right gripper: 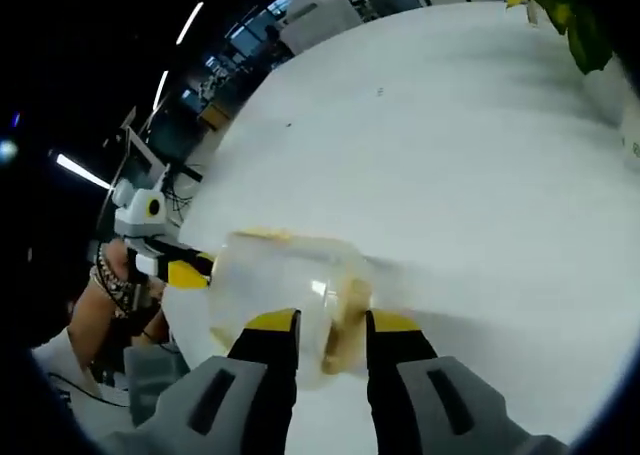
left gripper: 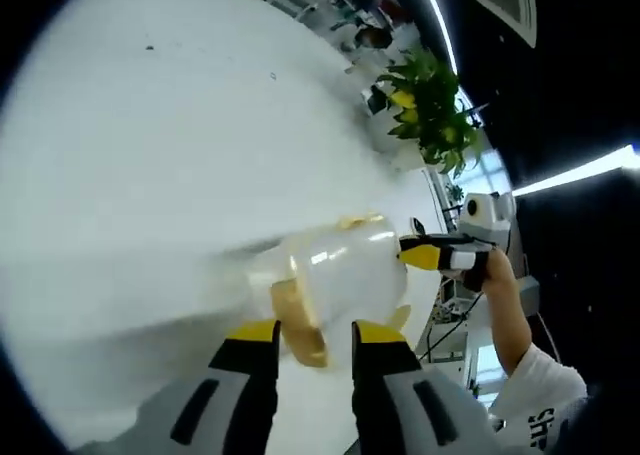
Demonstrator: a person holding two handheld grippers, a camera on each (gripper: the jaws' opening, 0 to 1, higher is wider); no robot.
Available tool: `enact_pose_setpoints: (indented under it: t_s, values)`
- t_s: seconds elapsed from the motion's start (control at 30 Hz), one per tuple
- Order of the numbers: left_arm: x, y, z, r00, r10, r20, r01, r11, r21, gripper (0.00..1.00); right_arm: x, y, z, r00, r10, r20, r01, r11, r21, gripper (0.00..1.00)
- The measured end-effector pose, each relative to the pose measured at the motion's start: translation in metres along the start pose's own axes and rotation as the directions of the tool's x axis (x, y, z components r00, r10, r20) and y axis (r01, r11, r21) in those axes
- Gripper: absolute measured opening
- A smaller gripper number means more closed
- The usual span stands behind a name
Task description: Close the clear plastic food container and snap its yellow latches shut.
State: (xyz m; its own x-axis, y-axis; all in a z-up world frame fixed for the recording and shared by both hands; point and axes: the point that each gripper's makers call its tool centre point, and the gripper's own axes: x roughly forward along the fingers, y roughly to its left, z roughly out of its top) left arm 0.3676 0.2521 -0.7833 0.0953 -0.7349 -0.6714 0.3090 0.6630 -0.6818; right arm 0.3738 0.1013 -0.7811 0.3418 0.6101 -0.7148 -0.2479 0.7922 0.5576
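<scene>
On the smooth white table point(left gripper: 150, 125) sits the clear, rounded plastic container point(left gripper: 340, 265), blurred, with pale yellow latches point(left gripper: 300, 325). The left gripper point(left gripper: 313, 337), yellow-tipped jaws slightly parted, straddles one latch; whether it grips is unclear. The right gripper point(right gripper: 331, 326) likewise brackets a latch point(right gripper: 345, 325) on the opposite side. A leafy plant point(left gripper: 430, 105) stands beyond

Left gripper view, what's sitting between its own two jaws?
A yellow latch of the clear container lies between the left tongs' jaws in the left gripper view.
</scene>
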Motion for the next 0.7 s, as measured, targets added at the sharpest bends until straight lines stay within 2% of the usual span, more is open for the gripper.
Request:
enact_pose_setpoints:
  t_s: [0.13, 0.23, 0.33, 0.4, 0.47, 0.7]
  values:
    - [-0.020, 0.020, -0.007, 0.999, 0.046, -0.006, -0.046, 0.999, 0.002, 0.20, 0.013, 0.023, -0.008, 1.000, 0.025, -0.006, -0.025, 0.999, -0.033, 0.23]
    - [-0.030, 0.029, -0.011, 0.998, 0.067, 0.000, -0.067, 0.997, 0.032, 0.19, 0.020, 0.034, -0.011, 0.999, 0.038, 0.006, -0.037, 0.999, -0.031, 0.22]
    - [-0.039, 0.038, -0.012, 0.997, 0.081, 0.021, -0.081, 0.997, 0.013, 0.18, 0.025, 0.043, -0.017, 0.997, 0.074, 0.000, -0.074, 0.997, -0.020, 0.22]
    - [-0.040, 0.040, -0.012, 0.996, 0.078, 0.032, -0.077, 0.997, -0.010, 0.18, 0.027, 0.044, -0.015, 0.996, 0.084, 0.016, -0.084, 0.996, 0.026, 0.21]
    - [-0.040, 0.042, -0.011, 0.996, 0.075, 0.046, -0.073, 0.996, -0.056, 0.18, 0.028, 0.044, -0.015, 0.996, 0.086, 0.017, -0.086, 0.996, 0.019, 0.21]
    - [-0.038, 0.041, -0.009, 0.996, 0.078, 0.035, -0.076, 0.996, -0.056, 0.17, 0.028, 0.045, -0.014, 0.996, 0.091, 0.022, -0.092, 0.996, 0.016, 0.21]
